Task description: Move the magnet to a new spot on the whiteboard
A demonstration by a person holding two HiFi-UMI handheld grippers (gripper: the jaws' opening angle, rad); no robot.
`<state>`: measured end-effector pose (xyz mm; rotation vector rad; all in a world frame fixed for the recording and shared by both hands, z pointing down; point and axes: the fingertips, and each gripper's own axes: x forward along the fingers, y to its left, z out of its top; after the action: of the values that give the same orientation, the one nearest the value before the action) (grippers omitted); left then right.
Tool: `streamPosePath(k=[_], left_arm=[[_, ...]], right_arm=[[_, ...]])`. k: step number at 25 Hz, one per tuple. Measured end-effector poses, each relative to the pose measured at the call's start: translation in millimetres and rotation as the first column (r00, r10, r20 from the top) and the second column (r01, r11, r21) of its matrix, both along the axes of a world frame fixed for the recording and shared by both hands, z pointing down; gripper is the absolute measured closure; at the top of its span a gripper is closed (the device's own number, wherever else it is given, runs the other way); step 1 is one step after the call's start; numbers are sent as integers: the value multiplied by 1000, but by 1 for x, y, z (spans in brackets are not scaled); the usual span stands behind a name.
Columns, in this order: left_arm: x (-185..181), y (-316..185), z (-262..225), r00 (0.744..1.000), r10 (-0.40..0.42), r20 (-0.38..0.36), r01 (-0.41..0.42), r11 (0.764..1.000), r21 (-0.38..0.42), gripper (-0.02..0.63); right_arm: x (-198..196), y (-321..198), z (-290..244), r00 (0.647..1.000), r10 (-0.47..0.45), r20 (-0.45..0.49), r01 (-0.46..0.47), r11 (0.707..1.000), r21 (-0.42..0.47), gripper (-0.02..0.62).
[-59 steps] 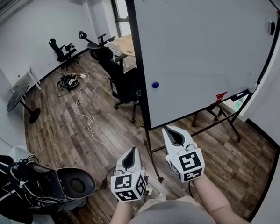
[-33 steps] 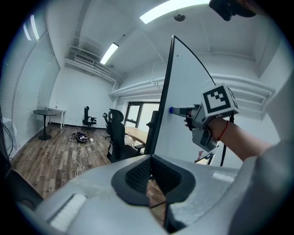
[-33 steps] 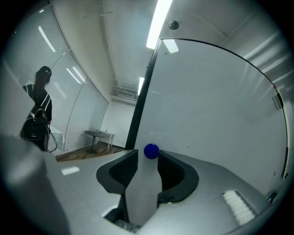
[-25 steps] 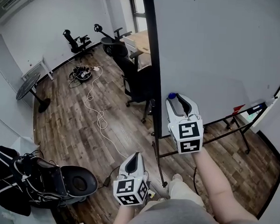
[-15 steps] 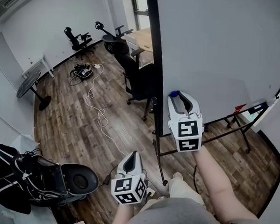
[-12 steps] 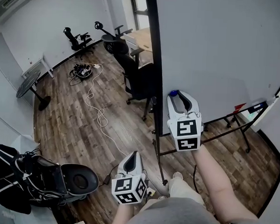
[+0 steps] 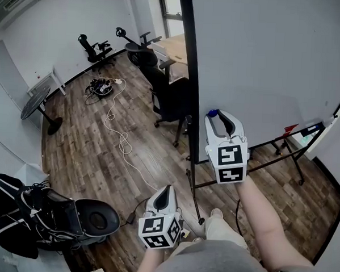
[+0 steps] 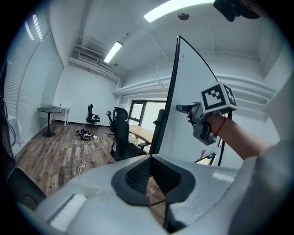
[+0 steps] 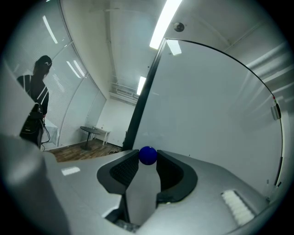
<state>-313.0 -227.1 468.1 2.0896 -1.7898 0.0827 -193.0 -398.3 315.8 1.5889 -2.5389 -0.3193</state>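
A small blue ball magnet sticks near the lower left edge of the big whiteboard. My right gripper is held up level against the board. Its jaws have just been closing, and the magnet now sits pinched between their tips. The left gripper hangs low in front of my body, shut with nothing in it. In the left gripper view the right gripper shows touching the board's edge.
The board's black frame post runs down to stand legs. Black office chairs stand behind the board. A white cable trails over the wood floor. A black bag lies at the lower left, a round table at the left.
The right gripper rose from waist height to the magnet and its jaws narrowed onto the magnet. Over the last half second hardly anything moved. The left gripper stayed low.
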Motion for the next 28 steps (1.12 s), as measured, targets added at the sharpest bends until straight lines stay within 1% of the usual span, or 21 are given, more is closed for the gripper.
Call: streamPosePath(k=[11,20,28], left_arm=[[7,21,-4,999,38,-4,-38,999,16,601],[1,43,-11,998,63,-15,-62,998,32,601],[2,48,-15,996,88,-33,-87,996,33,601]], right_arm=[[6,40,4,1000,4,14,-4,1000,-17,472],[11,82,10,999,31,23,-30,999,-38,472],[12,104,2,999,39,25,-38,999,-34,472]])
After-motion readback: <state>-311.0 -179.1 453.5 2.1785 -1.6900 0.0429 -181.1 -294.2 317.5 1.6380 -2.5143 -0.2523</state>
